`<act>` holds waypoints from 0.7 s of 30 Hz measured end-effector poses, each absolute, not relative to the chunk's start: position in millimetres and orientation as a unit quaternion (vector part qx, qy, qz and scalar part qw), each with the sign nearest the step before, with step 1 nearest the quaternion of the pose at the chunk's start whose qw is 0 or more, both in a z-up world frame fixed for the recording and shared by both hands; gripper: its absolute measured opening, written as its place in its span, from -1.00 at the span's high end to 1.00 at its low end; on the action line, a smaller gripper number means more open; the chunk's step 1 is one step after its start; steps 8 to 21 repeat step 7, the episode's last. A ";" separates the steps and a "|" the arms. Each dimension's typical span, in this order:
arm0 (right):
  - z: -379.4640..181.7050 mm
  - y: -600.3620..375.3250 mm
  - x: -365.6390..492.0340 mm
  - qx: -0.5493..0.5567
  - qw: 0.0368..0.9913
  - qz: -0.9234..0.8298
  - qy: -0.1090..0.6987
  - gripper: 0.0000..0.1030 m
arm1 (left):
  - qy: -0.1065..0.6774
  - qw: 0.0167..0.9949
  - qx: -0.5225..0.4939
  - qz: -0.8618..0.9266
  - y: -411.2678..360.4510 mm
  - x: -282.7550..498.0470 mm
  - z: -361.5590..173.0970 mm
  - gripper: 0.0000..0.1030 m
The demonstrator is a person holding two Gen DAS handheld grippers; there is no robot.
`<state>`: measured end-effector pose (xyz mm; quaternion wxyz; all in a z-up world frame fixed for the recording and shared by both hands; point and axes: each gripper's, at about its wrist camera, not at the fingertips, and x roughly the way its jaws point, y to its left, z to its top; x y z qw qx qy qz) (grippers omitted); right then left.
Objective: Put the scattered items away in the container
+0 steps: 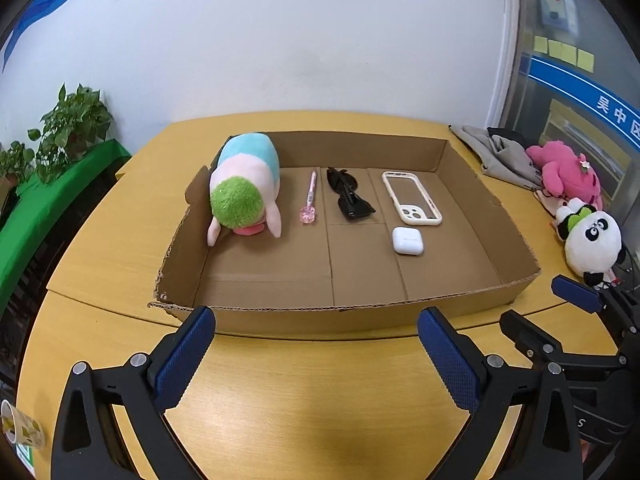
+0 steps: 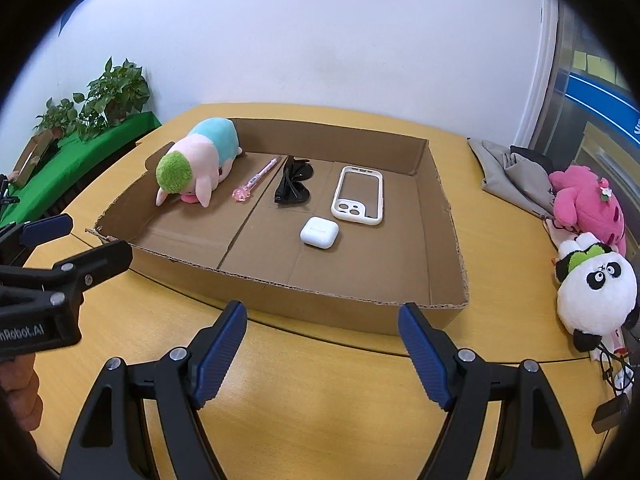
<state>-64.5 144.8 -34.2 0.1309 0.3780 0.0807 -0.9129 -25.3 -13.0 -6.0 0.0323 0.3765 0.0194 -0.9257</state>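
Both claws, left gripper (image 1: 316, 356) and right gripper (image 2: 322, 352), spread wide, empty, near the table's front edge. Plush toy (image 1: 244, 190), pen (image 1: 310, 198), sunglasses (image 1: 348, 196), phone case (image 1: 412, 198), earbud case (image 1: 407, 241) already inside cardboard tray (image 1: 280, 316). Probably finished; next, likely just withdrawing.

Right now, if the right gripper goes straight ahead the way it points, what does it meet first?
Most likely the near wall of the cardboard box, just ahead of the right gripper, whose jaws stand open and empty. If it rides above that wall, the white earbud case comes next; height is hard to judge.
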 end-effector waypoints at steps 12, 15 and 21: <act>-34.2 148.7 -60.7 0.377 0.129 -0.914 0.077 -0.51 | 0.013 0.033 0.388 -0.921 -7.0 -26.4 -8.0 -0.99; -34.2 148.7 -60.7 0.377 0.129 -0.914 0.077 -0.51 | 0.013 0.033 0.388 -0.921 -7.0 -26.4 -8.0 -0.99; -34.2 148.7 -60.7 0.377 0.129 -0.914 0.077 -0.51 | 0.013 0.033 0.388 -0.921 -7.0 -26.4 -8.0 -0.99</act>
